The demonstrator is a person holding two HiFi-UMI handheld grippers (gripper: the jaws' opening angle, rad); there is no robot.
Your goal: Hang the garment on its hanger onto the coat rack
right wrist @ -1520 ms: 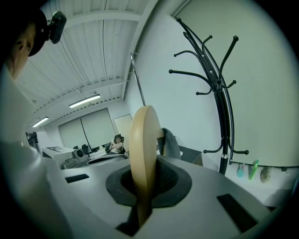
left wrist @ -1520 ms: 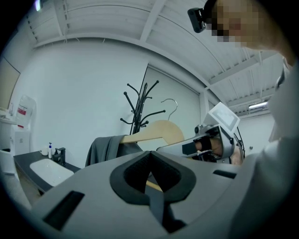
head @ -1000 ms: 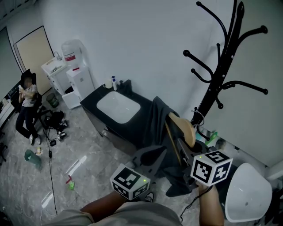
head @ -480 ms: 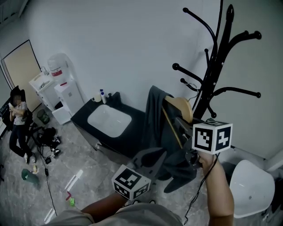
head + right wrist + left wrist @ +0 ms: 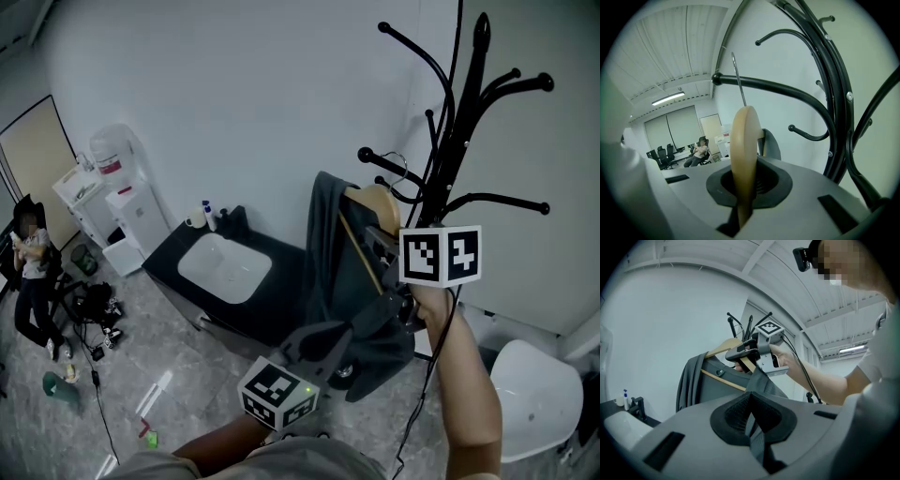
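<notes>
A grey garment (image 5: 336, 272) hangs on a wooden hanger (image 5: 377, 208), held up beside the black coat rack (image 5: 461, 141). My right gripper (image 5: 382, 242) is shut on the hanger's wooden top (image 5: 744, 150). The hanger's wire hook (image 5: 739, 79) rises close by a rack arm (image 5: 778, 87); I cannot tell whether they touch. Lower down, my left gripper (image 5: 315, 343) is shut on a fold of the garment's hem (image 5: 754, 427). The left gripper view looks up at the garment (image 5: 705, 380), the hanger (image 5: 723, 347) and the right gripper (image 5: 743, 353).
A black counter with a white sink (image 5: 225, 268) stands below left of the garment. A white chair (image 5: 527, 412) sits at the lower right. A water dispenser (image 5: 114, 180) and a seated person (image 5: 28, 267) are far left. Cables lie on the floor.
The right gripper has lifted the hanger and garment up and closer to the rack's arms. The left gripper has kept hold of the hem and followed upward a little.
</notes>
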